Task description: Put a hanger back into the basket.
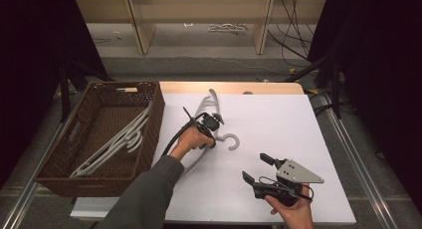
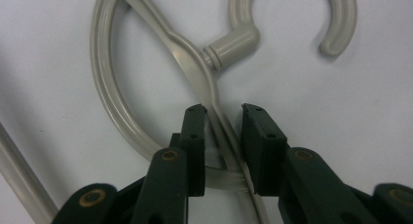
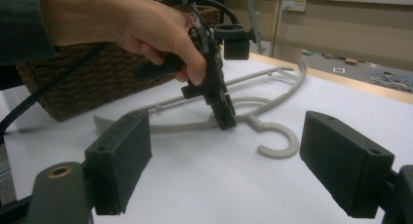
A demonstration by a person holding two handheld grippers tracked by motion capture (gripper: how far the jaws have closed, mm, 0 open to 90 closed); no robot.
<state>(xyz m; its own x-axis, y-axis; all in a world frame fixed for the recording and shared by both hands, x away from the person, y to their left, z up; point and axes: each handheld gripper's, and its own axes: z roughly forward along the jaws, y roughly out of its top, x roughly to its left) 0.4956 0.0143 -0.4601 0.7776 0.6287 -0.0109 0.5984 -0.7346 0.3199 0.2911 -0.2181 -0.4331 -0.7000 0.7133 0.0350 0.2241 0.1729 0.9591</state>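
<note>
Hanger (image 1: 211, 120) of pale grey plastic lies flat on the white table (image 1: 278, 134), just right of the wicker basket (image 1: 149, 134); it looks light, stiff and rather slick, so the neck below the hook seems the surest hold. Left gripper (image 2: 223, 136) straddles that thin bar with jaws partly spread, not yet pinching; right gripper (image 1: 255, 169) hovers near the table's front edge, jaws spread wide on nothing.

Left forearm: dark grey long sleeve (image 1: 144, 194) to the wrist.
Left black two-jaw gripper (image 2: 221, 136): matte rectangular pads, small screws, brass-coloured pivot pins, thick black cable (image 3: 44, 92).
Right black two-jaw gripper (image 1: 258, 168): block pads, grey three-cornered top plate (image 1: 298, 172), thin black cable.
</note>
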